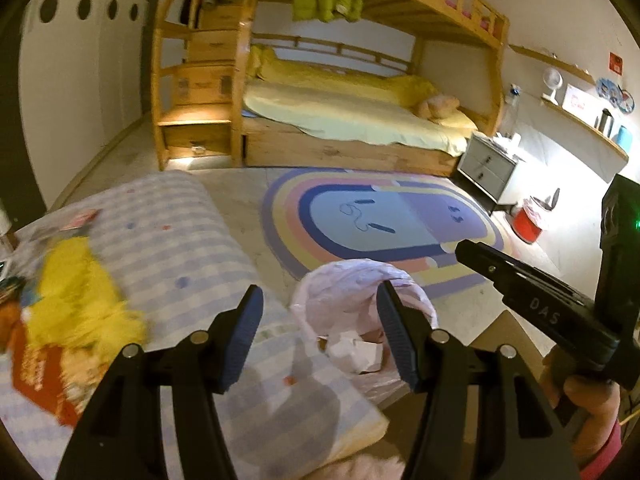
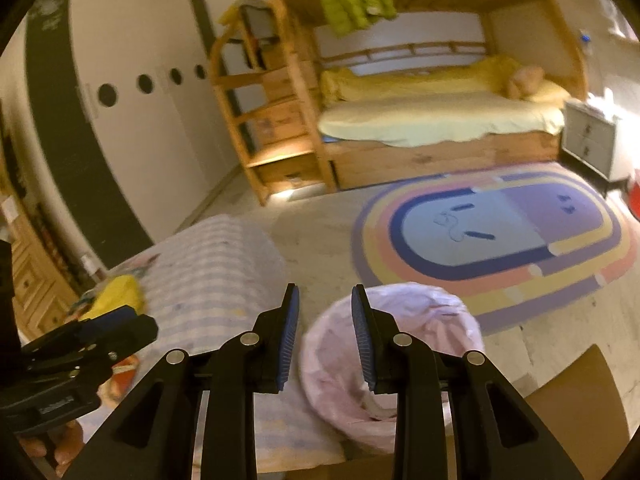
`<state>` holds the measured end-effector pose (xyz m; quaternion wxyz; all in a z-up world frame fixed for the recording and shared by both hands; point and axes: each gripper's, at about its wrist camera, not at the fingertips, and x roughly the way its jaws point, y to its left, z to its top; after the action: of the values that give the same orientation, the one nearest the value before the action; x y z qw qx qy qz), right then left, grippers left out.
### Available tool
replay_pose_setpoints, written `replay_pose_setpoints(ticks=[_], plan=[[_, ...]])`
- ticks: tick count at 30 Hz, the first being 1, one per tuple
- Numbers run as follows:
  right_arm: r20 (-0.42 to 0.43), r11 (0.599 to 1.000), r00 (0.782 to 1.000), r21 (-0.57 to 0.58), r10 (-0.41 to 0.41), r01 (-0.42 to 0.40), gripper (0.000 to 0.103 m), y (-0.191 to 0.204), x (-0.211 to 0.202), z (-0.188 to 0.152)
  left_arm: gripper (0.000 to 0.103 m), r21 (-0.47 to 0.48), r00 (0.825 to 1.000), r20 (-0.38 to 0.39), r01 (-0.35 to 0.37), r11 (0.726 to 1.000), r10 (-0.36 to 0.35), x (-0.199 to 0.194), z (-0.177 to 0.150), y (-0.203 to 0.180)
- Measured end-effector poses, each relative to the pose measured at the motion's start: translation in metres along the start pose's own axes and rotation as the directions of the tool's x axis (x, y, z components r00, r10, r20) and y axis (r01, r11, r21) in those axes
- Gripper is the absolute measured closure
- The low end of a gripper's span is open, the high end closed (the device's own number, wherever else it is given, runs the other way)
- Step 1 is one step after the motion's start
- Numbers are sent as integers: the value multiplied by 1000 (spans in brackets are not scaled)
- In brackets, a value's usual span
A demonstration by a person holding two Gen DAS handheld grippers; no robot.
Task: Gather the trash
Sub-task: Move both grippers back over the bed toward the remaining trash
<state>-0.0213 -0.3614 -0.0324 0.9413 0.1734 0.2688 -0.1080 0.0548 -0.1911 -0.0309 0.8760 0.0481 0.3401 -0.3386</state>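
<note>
A bin lined with a pale pink bag (image 1: 360,296) stands on the floor beside the checked tablecloth (image 1: 168,240); crumpled white paper (image 1: 356,354) lies inside it. It also shows in the right wrist view (image 2: 400,320). My left gripper (image 1: 320,336) is open and empty above the table edge and bin. My right gripper (image 2: 325,340) is open and empty, above the gap between table and bin; it shows from the side in the left wrist view (image 1: 464,252). A yellow wrapper (image 1: 80,292) and a red packet (image 1: 40,376) lie on the table at the left.
A wooden bunk bed (image 1: 340,120) with stairs stands at the back, an oval rainbow rug (image 1: 380,220) in front of it. A grey nightstand (image 1: 488,164) and a red bin (image 1: 528,220) are at the right. A brown cardboard piece (image 2: 576,400) lies by the pink bin.
</note>
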Motion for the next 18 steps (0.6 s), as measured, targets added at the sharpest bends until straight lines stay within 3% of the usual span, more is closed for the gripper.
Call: replay_pose_setpoints(ticks=[10, 13, 18], plan=[[-35, 979, 990, -146, 136, -140, 73, 112, -1, 5, 44, -83, 986, 78, -141, 987, 147, -84, -15, 81], [-49, 964, 984, -198, 173, -179, 73, 149, 4, 8, 38, -135, 972, 102, -195, 971, 210, -105, -23, 116], [-75, 942, 972, -238, 223, -235, 73, 190, 17, 3, 36, -216, 932, 88, -328, 920, 353, -126, -40, 184]])
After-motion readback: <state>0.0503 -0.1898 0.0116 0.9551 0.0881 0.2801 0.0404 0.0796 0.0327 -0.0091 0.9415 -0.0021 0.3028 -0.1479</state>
